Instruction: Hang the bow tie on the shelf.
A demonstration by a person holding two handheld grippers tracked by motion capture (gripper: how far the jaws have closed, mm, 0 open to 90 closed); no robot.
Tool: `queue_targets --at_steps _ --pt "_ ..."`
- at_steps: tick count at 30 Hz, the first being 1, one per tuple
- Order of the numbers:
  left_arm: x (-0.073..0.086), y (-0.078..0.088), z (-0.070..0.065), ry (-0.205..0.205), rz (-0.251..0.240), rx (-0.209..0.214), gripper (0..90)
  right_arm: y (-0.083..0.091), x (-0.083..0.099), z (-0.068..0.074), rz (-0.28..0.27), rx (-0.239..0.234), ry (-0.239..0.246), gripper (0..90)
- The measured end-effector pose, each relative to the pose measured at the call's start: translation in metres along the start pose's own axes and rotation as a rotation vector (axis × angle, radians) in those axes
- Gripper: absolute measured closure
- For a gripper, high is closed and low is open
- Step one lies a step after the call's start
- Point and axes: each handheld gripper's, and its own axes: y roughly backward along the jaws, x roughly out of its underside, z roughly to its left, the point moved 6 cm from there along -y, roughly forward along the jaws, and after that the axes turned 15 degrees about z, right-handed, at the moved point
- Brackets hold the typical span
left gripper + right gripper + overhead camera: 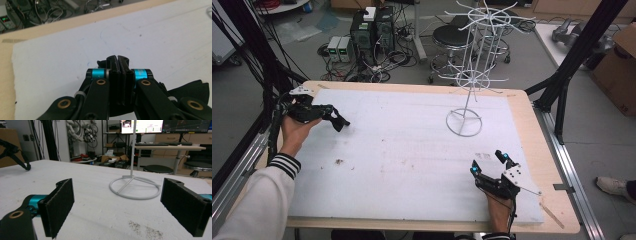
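Observation:
My left gripper (pixel 330 112) is lifted over the far left of the white board (pixel 402 150), shut on a black strap (pixel 340 122) whose loose end droops from its tips. In the left gripper view the jaws (pixel 117 59) press flat together, and the black strap (pixel 196 89) spills out at the lower right. My right gripper (pixel 488 161) rests near the board's front right, open, with nothing between its pads (pixel 61 205). A white wire rack (pixel 473 60) stands on a ring base (pixel 135 188) just ahead of it. Far off in the right gripper view, the black strap (pixel 15 155) hangs at the upper left.
The white board lies on a wooden table (pixel 542 150). Black frame posts (pixel 574 55) flank both sides. Behind the table are stools (pixel 449 37), computer boxes (pixel 372 30) and cables on the floor. A cardboard box (pixel 619 70) and a person's shoe (pixel 612 185) sit to the right.

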Motion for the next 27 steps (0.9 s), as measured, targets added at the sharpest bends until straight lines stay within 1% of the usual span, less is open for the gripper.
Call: queue_targets --at_steps 2,4,6,10,14,15,16,18,22,25,26,27 --pt "-0.003 0.004 -0.003 -0.002 -0.025 0.000 87.8 0.000 0.000 0.000 0.000 0.000 -0.004 10.8" --pt "-0.005 0.007 -0.007 0.002 -0.048 0.010 87.8 0.000 0.000 0.000 -0.002 0.003 0.001 10.7" --pt "-0.007 0.010 -0.009 0.002 -0.068 0.015 87.9 0.000 0.000 0.000 0.000 0.000 -0.004 10.7" --pt "-0.010 0.016 -0.016 -0.010 -0.089 0.021 87.9 0.000 0.000 0.000 0.000 0.000 -0.004 10.7" --pt "-0.012 0.019 -0.020 -0.010 -0.103 0.029 87.9 0.000 0.000 0.000 0.000 0.000 -0.003 10.7" --pt "-0.013 0.020 -0.021 -0.006 -0.112 0.035 88.0 0.000 0.000 0.000 -0.003 0.002 0.001 10.7" --pt "-0.015 0.021 -0.023 -0.006 -0.118 0.039 88.0 0.000 0.000 0.000 0.000 0.000 -0.004 10.7" --pt "-0.018 0.022 -0.026 -0.011 -0.116 0.040 88.1 0.000 0.000 0.000 0.000 0.000 -0.004 10.8" --pt "-0.029 0.026 -0.037 -0.029 -0.138 0.056 88.1 0.000 0.000 0.000 0.000 -0.001 -0.003 10.7" --pt "-0.038 0.026 -0.049 -0.047 -0.159 0.075 88.0 0.000 0.000 0.000 -0.002 0.001 -0.001 10.8" --pt "-0.041 0.026 -0.053 -0.046 -0.167 0.091 88.0 0.000 0.000 0.000 -0.002 0.001 -0.001 10.7" --pt "-0.043 0.026 -0.058 -0.049 -0.167 0.098 88.0 0.000 0.000 -0.001 -0.002 0.000 -0.001 10.8"
